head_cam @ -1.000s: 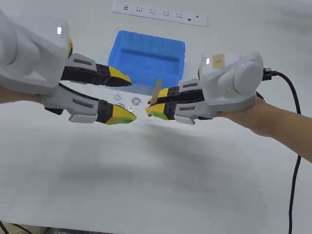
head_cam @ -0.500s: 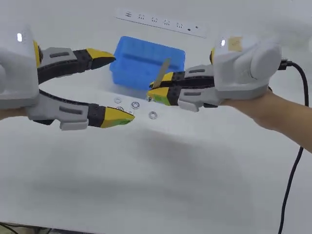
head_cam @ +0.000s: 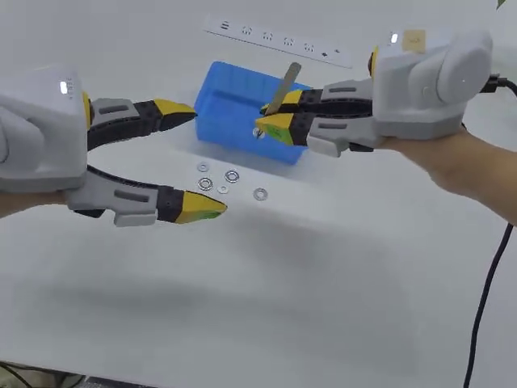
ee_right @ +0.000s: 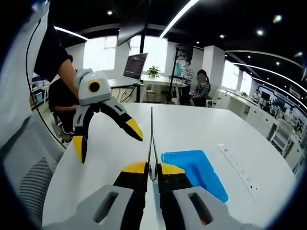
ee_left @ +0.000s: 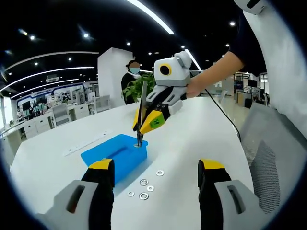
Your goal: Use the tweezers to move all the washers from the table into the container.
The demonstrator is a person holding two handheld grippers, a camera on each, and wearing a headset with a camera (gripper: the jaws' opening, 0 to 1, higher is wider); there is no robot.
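Note:
Several small metal washers (head_cam: 232, 176) lie loose on the white table just in front of the blue container (head_cam: 230, 97); the same washers (ee_left: 143, 182) show in the left gripper view. My right gripper (head_cam: 271, 127) is shut on the thin metal tweezers (head_cam: 283, 87), held tilted, tips down. The tweezers' tip (ee_left: 139, 143) hangs over the container's (ee_left: 112, 155) near rim; I cannot tell whether it carries a washer. My left gripper (head_cam: 194, 160) is open with nothing between its jaws, hovering left of the washers. In the right gripper view the tweezers (ee_right: 152, 139) rise between the shut jaws beside the container (ee_right: 196, 175).
A white power strip (head_cam: 275, 39) lies behind the container. A black cable (head_cam: 485, 307) trails down from the right gripper. The table is wide and white. People sit at desks far in the background (ee_right: 201, 88).
My right gripper has risen from beside the washers and moved back over the container's front edge with the tweezers. The left gripper's jaws stand a little wider apart.

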